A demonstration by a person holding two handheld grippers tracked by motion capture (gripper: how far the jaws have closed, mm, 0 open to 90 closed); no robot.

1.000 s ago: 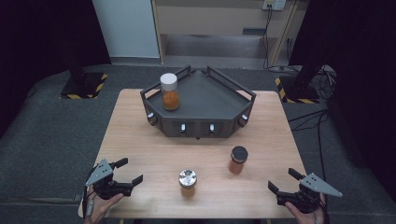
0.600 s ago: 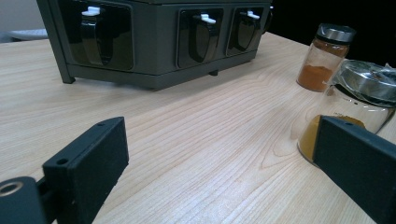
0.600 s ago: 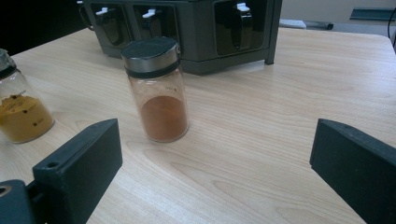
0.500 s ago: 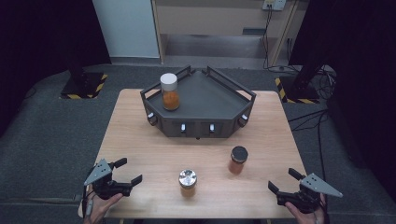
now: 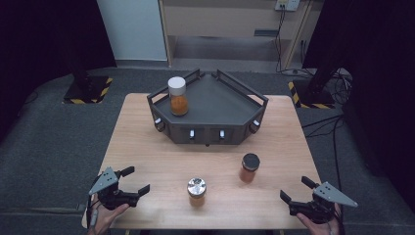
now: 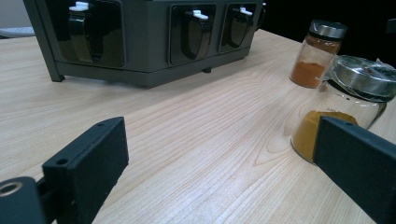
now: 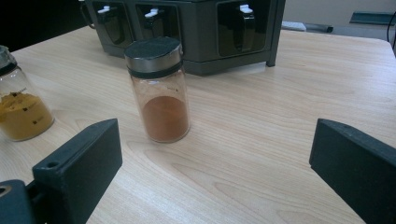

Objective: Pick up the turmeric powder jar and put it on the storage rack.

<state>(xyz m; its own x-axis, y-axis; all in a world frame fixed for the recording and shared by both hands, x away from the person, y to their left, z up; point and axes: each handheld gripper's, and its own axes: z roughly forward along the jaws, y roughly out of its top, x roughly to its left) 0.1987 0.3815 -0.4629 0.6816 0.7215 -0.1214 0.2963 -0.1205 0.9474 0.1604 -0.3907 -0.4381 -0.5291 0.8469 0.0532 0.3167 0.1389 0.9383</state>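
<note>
Two spice jars stand loose on the desk (image 5: 147, 147), and going by the third one already parked up top, they look bound for the dark rack (image 5: 210, 115) behind them. The silver-lidded jar (image 5: 196, 191) with yellow powder stands near the front edge, roughly midway between the two hands. The black-lidded jar (image 5: 249, 168) with rusty orange powder is a bit further back and to the right, well apart from the first. Both are upright and nobody's touching either.

The left hand-held gripper (image 5: 133, 180) hovers at the front left corner, jaws spread wide, nothing in them. The right hand-held gripper (image 5: 294, 190) does the same at the front right corner, also wide and empty. From its own camera the left one looks across at the yellow jar, which sits off by its right jaw, while the right one has the orange jar close to lined up ahead. So probably each hand takes the jar nearest to it, though that's a guess.

The white-lidded jar (image 5: 177, 96) stands at the back left of the rack's top tray, so there's open room to its right for more.

Hard-to-see bits: the person's hands are cut off at the bottom of the high view. In the left gripper view the yellow jar is partly hidden behind a jaw. The small white-tipped knobs on the rack's front are too small to say what they do.
</note>
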